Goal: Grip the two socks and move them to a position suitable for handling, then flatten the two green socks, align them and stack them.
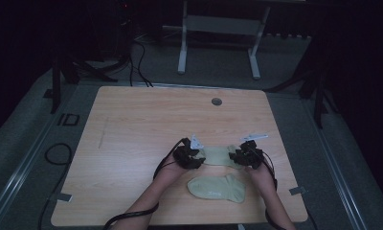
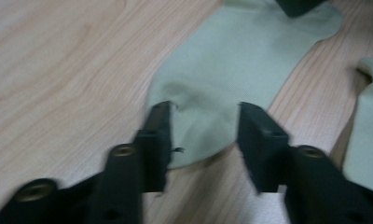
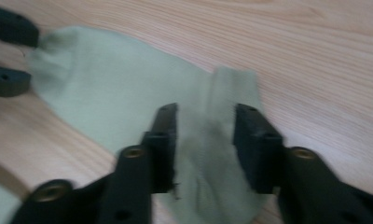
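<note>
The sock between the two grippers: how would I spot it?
Start at the wooden table and go to its near right part, where two pale green socks lie. The sock between the grippers is the farther one, stretched flat with black jaws at each end. The other sock lies untouched, nearer the person.

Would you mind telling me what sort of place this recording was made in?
Probably a dim lab or recording room: a light wooden table stands on grey carpet, black cables trail across the floor, and a white metal frame stands behind. Two pale green socks lie on the table.
</note>
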{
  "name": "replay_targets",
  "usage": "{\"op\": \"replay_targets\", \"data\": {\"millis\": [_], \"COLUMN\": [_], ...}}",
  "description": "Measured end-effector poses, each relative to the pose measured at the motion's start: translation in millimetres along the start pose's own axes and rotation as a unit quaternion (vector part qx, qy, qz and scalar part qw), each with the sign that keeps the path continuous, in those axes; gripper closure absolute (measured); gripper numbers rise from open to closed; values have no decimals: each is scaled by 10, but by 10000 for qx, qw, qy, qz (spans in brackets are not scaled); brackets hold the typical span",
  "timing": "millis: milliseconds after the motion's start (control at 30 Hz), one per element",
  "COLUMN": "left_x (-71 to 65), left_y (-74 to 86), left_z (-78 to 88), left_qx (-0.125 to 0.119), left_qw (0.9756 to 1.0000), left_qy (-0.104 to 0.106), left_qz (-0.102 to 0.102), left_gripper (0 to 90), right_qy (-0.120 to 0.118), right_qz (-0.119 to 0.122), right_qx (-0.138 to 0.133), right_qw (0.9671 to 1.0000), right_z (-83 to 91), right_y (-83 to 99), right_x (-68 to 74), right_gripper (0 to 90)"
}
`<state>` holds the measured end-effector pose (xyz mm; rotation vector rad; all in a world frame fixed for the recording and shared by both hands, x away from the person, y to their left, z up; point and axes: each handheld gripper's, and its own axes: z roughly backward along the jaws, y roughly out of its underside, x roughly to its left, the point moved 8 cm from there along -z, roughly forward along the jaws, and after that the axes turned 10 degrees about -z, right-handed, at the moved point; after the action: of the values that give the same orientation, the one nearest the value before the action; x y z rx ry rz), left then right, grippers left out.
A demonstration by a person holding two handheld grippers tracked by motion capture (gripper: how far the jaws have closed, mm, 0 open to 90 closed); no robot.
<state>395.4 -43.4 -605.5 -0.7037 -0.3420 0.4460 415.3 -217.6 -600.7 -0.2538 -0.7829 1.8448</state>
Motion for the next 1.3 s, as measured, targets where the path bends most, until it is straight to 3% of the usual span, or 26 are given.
{"op": "replay_targets", "data": {"millis": [33,67,100,233,267,300,333,500,600,767,900,1000,1100,1300], "left_x": [-4,-13,-37,-85,-133,-133,-185,-303,-413,-508,-567,-616,-638,-659], "left_y": [-6,-13,-13,-37,-32,-32,-16,34,132,239,343,451,492,523], "left_z": [21,43,102,234,319,319,395,541,617,601,556,490,461,434], "left_qx": [26,15,15,-183,-200,-200,-202,-257,-135,-22,160,300,355,402], "left_qw": [10000,10000,9998,9995,9992,9992,9990,9984,9989,9987,9989,9982,9978,9973], "left_qy": [-23,-31,58,120,240,240,322,425,405,444,366,361,424,511], "left_qz": [-2,57,165,248,243,243,230,256,216,233,256,377,354,333], "left_gripper": [475,416,401,341,328,311,310,311,312,321,395,431,448,662], "right_qy": [-8,3,38,-2,-189,-189,-173,-172,-275,-155,-37,38,48,-58], "right_qz": [50,207,284,445,429,429,663,875,922,1035,1011,1032,1077,1035], "right_qx": [-15,-48,-68,-97,-27,-27,-118,-157,-56,85,304,402,395,393], "right_qw": [10000,9998,9996,9990,9989,9989,9976,9959,9953,9945,9944,9938,9934,9938], "right_z": [17,57,79,166,235,235,325,489,594,606,536,498,491,507], "right_y": [-7,-19,-23,-21,1,1,29,126,315,534,764,857,901,938], "right_x": [18,57,75,142,204,204,267,316,320,270,203,202,218,255], "right_gripper": [486,445,415,420,390,390,383,421,470,500,555,580,608,738]}}
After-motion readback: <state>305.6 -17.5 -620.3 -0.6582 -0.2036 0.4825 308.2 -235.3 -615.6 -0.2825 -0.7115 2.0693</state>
